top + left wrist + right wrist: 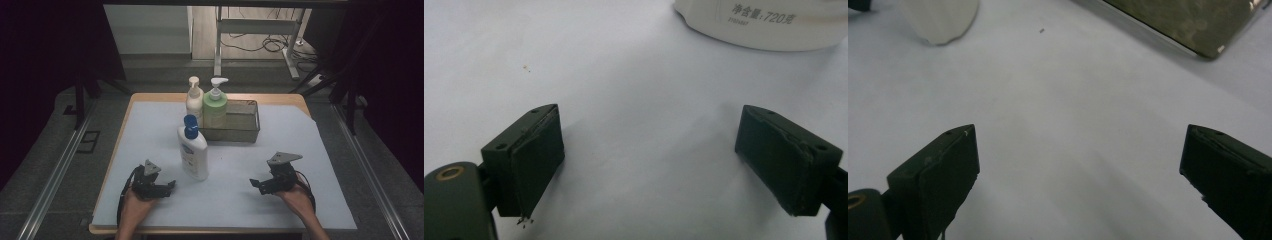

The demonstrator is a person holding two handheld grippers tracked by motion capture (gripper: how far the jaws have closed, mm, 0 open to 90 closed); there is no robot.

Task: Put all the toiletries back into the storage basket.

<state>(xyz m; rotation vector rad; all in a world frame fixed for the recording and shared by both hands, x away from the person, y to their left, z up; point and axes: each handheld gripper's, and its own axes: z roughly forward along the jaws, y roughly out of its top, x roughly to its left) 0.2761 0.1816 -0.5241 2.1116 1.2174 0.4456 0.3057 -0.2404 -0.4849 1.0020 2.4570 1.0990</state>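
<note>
With both the left gripper (167,186) and the right gripper (256,183) resting released and empty on the near table (150,125), the person is seemingly preparing a reach for the blue-capped white bottle (192,150) standing upright centre-left, just beside the left gripper, calling for a squared approach.

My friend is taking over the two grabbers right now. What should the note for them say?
Left gripper: open, holding nothing, low over the mat, aimed at the white bottle with the blue cap.
Right gripper: open, holding nothing, low over the mat on the right.
Things: the blue-capped bottle stands upright on the mat, in front of the metal basket. The green pump bottle seems to stand in the basket's left end; the cream pump bottle stands by its left side, inside or outside I cannot tell.
Done: nothing gripped.
Left: probably grasp the blue-capped bottle, nearest the left gripper.
</note>
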